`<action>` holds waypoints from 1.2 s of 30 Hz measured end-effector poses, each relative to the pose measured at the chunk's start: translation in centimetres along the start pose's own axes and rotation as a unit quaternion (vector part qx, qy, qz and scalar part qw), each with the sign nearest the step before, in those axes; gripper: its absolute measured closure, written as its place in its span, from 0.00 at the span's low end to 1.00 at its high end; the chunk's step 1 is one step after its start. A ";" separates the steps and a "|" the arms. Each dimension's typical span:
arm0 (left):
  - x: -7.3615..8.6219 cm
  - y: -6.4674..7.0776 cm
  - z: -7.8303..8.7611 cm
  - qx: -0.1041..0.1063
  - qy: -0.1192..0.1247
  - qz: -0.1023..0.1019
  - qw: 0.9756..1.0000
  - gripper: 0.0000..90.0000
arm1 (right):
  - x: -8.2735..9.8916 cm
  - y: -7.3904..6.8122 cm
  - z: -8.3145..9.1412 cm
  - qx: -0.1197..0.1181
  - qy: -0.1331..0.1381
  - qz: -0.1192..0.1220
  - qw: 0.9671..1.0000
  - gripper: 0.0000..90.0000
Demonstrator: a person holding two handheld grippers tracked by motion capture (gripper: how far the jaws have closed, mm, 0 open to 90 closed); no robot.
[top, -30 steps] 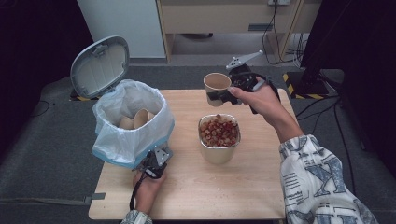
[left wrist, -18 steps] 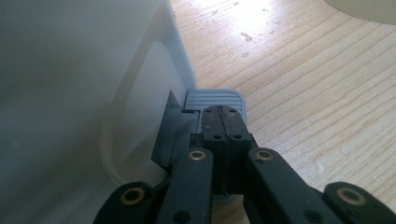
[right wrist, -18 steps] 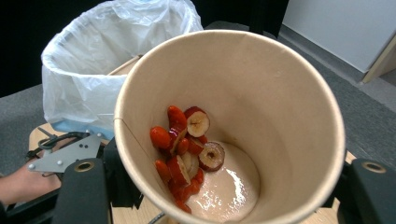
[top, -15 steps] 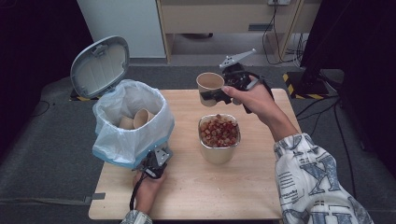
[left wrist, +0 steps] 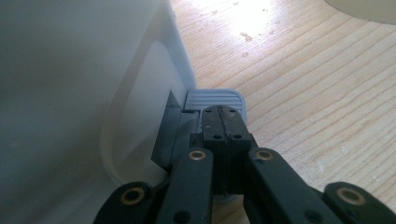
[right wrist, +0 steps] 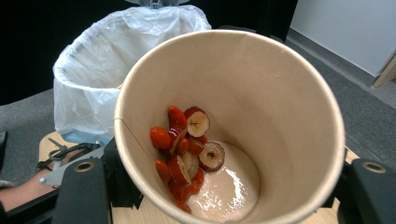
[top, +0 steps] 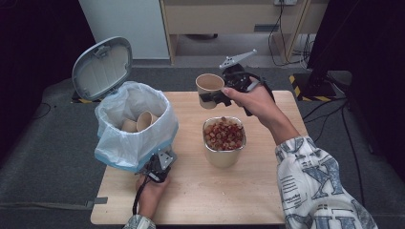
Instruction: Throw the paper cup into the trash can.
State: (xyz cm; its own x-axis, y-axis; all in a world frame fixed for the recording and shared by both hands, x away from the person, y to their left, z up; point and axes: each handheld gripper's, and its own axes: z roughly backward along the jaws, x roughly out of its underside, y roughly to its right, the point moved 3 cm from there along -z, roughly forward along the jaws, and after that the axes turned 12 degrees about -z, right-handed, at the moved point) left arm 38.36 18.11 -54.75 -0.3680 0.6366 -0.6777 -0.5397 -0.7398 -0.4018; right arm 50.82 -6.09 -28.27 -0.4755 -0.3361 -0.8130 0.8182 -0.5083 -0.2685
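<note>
right tool (top: 213, 97) grips paper cup (top: 209, 86) above metal bowl (top: 224, 155); left tool (left wrist: 223, 115) clenched.

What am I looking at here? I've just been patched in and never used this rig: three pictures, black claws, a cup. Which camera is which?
No robot: a person holds a two-jaw gripper in each hand. The high view looks down on the wooden table. The other two cameras ride on the grippers.

The right gripper clamps a paper cup above a metal container of red fruit pieces; its own view looks into the cup, where a few pieces remain.

The left gripper, jaws shut, presses the grey pedal of a lined bin, whose lid stands open. Cups lie inside.
</note>
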 end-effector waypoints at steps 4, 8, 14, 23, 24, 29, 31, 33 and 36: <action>0.0 0.0 0.0 0.000 0.000 0.000 1.000 0.99 | -0.2 -0.2 -0.3 -0.003 0.000 -0.004 1.000 0.35; 0.0 0.0 0.0 0.000 0.000 0.000 1.000 0.99 | -0.4 -0.5 -0.5 -0.008 0.002 -0.006 1.000 0.35; 0.0 0.0 0.0 -0.001 0.000 0.000 1.000 0.99 | -0.8 -1.2 -1.0 -0.013 0.003 -0.006 1.000 0.35; 0.0 0.0 0.0 0.000 0.000 0.000 1.000 0.99 | -1.5 -2.6 -2.8 -0.028 0.002 -0.008 1.000 0.35; 0.0 0.0 0.0 0.000 0.000 0.000 1.000 0.99 | -1.6 -2.8 -3.0 -0.030 0.002 -0.008 1.000 0.35; 0.0 0.0 0.0 0.000 0.000 0.000 1.000 0.99 | -2.0 -3.7 -4.0 -0.035 0.001 -0.005 0.999 0.35; 0.0 0.0 0.0 0.000 0.000 -0.001 1.000 0.99 | -2.3 -4.5 -4.7 -0.040 0.003 0.000 0.999 0.34; 0.0 0.0 0.0 -0.001 0.000 -0.001 1.000 0.99 | -2.5 -5.1 -5.3 -0.043 0.003 0.004 0.999 0.34; 0.0 0.0 0.0 -0.001 -0.001 -0.001 1.000 0.99 | -2.7 -5.6 -5.9 -0.046 0.002 0.006 0.999 0.34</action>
State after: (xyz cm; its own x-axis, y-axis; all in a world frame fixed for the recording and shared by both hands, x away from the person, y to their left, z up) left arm 38.35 18.10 -54.75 -0.3680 0.6382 -0.6762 -0.5396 -0.7388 -0.4037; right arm 49.47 2.37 -27.61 -0.4646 -0.3381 -0.8185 0.8500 -0.4294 -0.3051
